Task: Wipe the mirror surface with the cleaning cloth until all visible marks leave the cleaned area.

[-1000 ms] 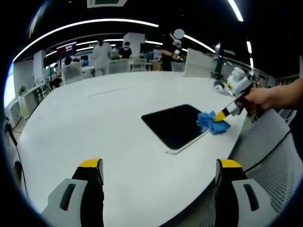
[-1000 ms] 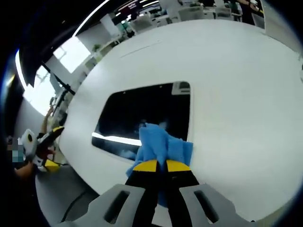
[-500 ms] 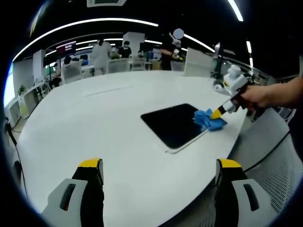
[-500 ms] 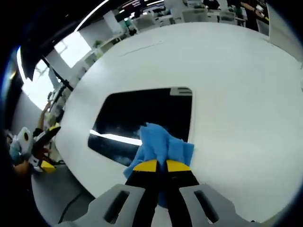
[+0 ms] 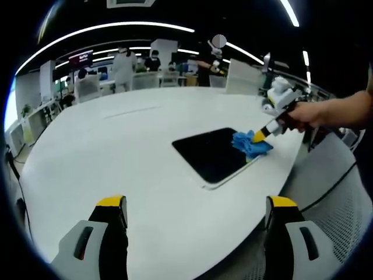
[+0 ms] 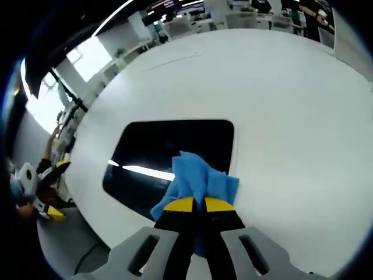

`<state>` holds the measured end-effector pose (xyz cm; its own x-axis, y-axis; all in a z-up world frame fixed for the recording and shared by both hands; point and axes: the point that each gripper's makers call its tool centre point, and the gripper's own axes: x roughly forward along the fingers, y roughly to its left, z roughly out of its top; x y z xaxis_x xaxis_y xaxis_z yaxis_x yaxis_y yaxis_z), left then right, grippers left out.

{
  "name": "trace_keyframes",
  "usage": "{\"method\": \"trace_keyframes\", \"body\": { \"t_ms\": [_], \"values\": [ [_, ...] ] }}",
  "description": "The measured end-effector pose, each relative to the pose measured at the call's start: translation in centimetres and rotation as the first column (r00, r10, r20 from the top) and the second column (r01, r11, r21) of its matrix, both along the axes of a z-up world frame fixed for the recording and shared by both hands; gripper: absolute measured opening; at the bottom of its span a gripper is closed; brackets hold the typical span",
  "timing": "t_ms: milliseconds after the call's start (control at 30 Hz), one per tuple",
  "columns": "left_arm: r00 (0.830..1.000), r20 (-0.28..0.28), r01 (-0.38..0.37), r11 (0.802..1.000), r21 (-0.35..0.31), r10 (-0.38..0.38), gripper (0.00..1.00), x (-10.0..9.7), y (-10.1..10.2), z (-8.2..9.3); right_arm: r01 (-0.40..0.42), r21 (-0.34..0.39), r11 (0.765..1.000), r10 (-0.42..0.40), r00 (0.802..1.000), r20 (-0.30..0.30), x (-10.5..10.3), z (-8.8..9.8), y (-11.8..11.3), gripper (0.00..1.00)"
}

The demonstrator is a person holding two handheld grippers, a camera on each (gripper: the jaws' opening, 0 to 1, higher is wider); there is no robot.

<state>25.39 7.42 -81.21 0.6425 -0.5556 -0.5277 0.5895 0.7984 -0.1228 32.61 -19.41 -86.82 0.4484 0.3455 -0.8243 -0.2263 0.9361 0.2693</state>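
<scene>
A dark rectangular mirror (image 5: 213, 153) (image 6: 166, 157) lies flat on the white round table (image 5: 116, 151), near its right edge. The right gripper (image 6: 193, 204) is shut on a blue cleaning cloth (image 6: 195, 178), which rests on the mirror's near corner and the tabletop beside it. In the left gripper view the blue cloth (image 5: 249, 143) sits at the mirror's right corner, with the right gripper (image 5: 258, 136) held by a hand pressing it there. The left gripper (image 5: 195, 207) hovers open over the table's near side, nothing between its jaws.
White mesh chairs (image 5: 344, 198) stand by the table's right edge. People and desks (image 5: 125, 67) fill the far background. The left gripper (image 6: 44, 195) shows at the far left of the right gripper view, off the table's edge.
The right gripper has slid the cloth along the mirror's right corner, away from the table edge and further onto the glass. The left gripper has stayed put.
</scene>
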Motion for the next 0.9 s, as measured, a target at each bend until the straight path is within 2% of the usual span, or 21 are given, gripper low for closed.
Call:
{"method": "trace_keyframes", "body": {
  "t_ms": [267,500,633,900],
  "values": [
    [1.000,-0.001,-0.004,1.000,-0.011,0.004,0.99,0.1,-0.1,0.0,0.009,-0.006,1.000,-0.009,1.000,0.011,1.7,0.0,-0.3,0.00],
    [1.000,0.007,-0.027,0.998,-0.048,0.027,0.99,0.3,-0.1,0.6,0.017,-0.014,1.000,-0.016,1.000,0.023,3.7,0.0,-0.5,0.00],
    [1.000,0.006,-0.024,0.999,-0.023,0.025,0.99,0.3,0.1,0.4,0.022,-0.018,1.000,-0.022,0.999,0.024,4.7,0.0,-0.6,0.00],
    [0.999,0.009,-0.041,0.999,-0.027,0.042,0.99,0.4,0.3,0.4,0.022,-0.032,0.999,-0.020,0.999,0.041,6.3,0.0,-0.8,0.00]
  ]
}}
